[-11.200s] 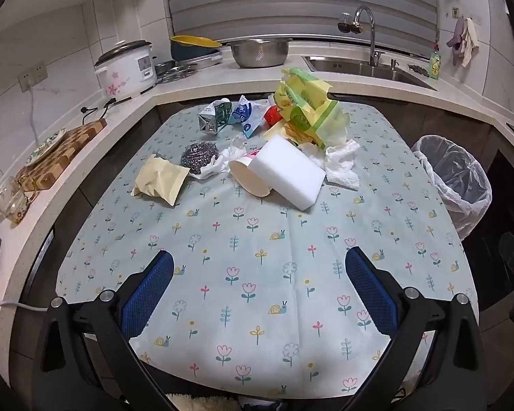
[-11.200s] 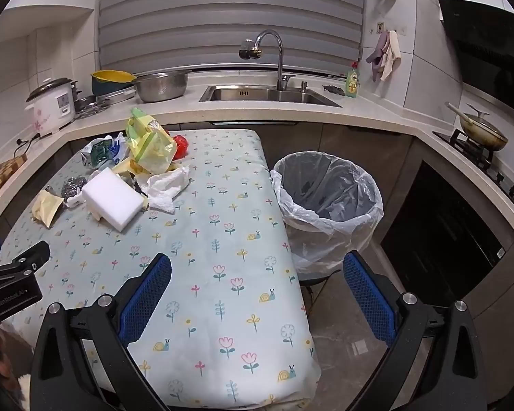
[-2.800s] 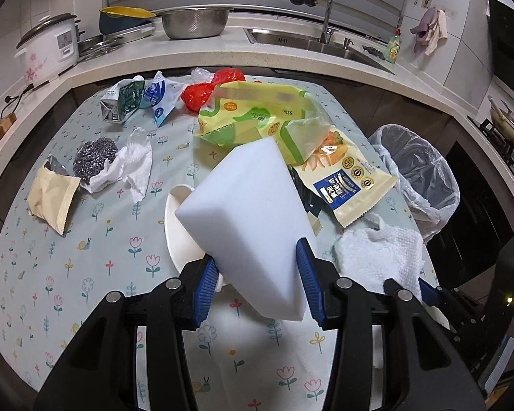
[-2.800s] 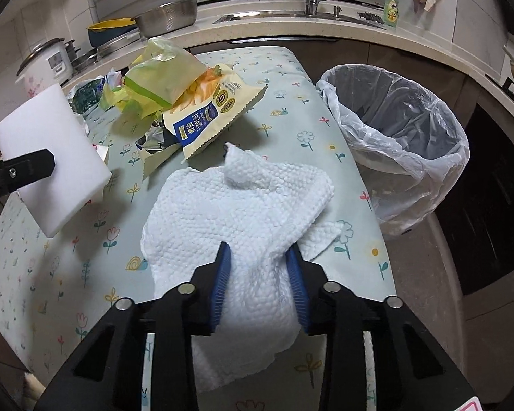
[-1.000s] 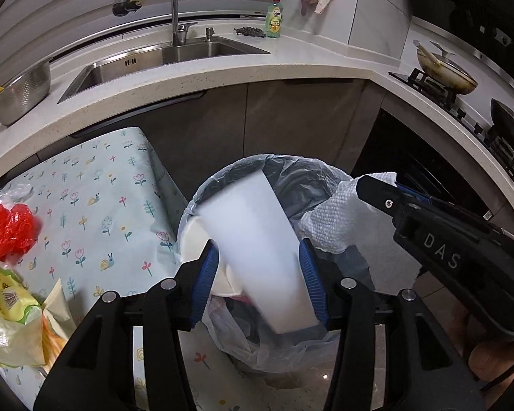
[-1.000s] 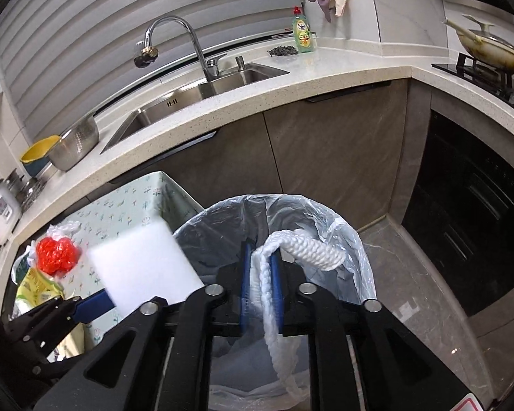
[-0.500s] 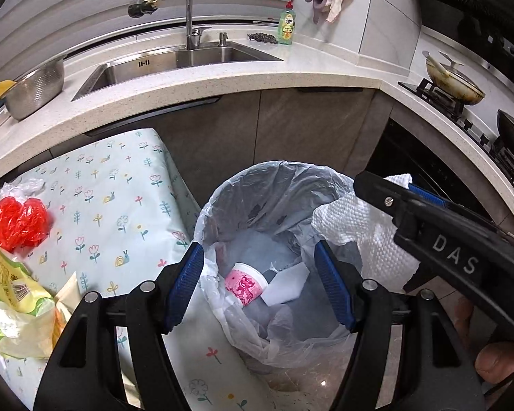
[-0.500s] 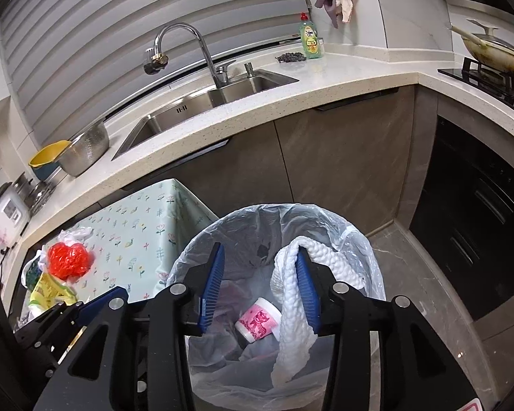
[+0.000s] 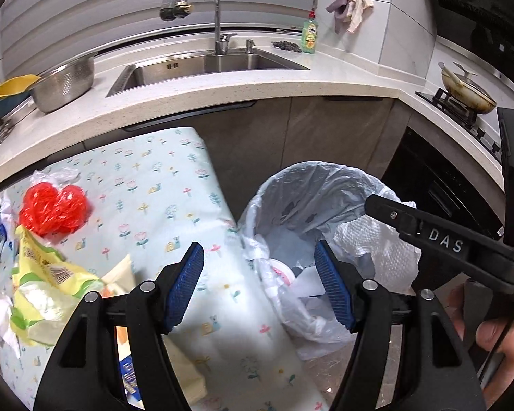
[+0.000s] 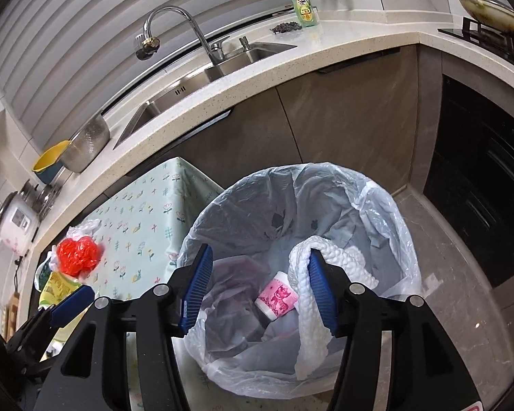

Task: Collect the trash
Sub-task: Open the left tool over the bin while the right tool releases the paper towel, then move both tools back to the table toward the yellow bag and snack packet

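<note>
The task is partly done. A pink-printed cup (image 10: 278, 295) and a white block (image 9: 308, 282) lie inside the lined trash bin (image 10: 387, 205). The right gripper (image 10: 262, 293) has just been opening; its jaws stand apart over the bin, though the white paper towel (image 10: 305, 308) clings draped on its 3 o'clock finger. The left gripper (image 9: 260, 287) is spread and empty. Left on the table (image 9: 161, 185): a red bag (image 9: 51, 209) at 10 o'clock and yellow-green wrappers (image 9: 44, 274) at 9 o'clock.
</note>
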A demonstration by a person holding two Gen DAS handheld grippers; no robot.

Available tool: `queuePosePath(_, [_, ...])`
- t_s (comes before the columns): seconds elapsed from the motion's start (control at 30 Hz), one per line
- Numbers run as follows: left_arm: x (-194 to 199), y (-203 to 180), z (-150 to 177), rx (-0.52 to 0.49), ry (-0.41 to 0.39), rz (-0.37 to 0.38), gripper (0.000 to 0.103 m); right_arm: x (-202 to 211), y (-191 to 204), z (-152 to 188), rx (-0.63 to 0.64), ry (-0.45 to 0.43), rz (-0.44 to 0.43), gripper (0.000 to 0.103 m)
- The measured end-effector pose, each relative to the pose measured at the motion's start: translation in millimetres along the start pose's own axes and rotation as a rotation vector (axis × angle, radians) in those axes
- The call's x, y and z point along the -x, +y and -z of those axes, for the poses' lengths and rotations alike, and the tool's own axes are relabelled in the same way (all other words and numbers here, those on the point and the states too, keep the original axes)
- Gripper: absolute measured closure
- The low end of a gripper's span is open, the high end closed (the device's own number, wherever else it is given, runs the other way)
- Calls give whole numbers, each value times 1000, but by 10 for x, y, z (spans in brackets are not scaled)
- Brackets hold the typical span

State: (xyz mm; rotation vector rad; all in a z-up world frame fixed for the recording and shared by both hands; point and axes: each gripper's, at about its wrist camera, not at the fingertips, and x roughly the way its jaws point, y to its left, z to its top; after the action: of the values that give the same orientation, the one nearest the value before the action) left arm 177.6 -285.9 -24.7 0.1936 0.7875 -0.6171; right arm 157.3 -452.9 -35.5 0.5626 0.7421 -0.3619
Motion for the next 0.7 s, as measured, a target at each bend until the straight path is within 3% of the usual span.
queuePosePath(0.1, [94,109,59,21,-2,-7,39,-41,49,90,16,13,7,41])
queuePosePath(0.37, [345,395,297,54,8,-21,39,-91,48,384,-5,71,15,41])
queuePosePath(0.7, [773,685,554,99,-20,-43,39,512,369,336,50,-45,-23,42])
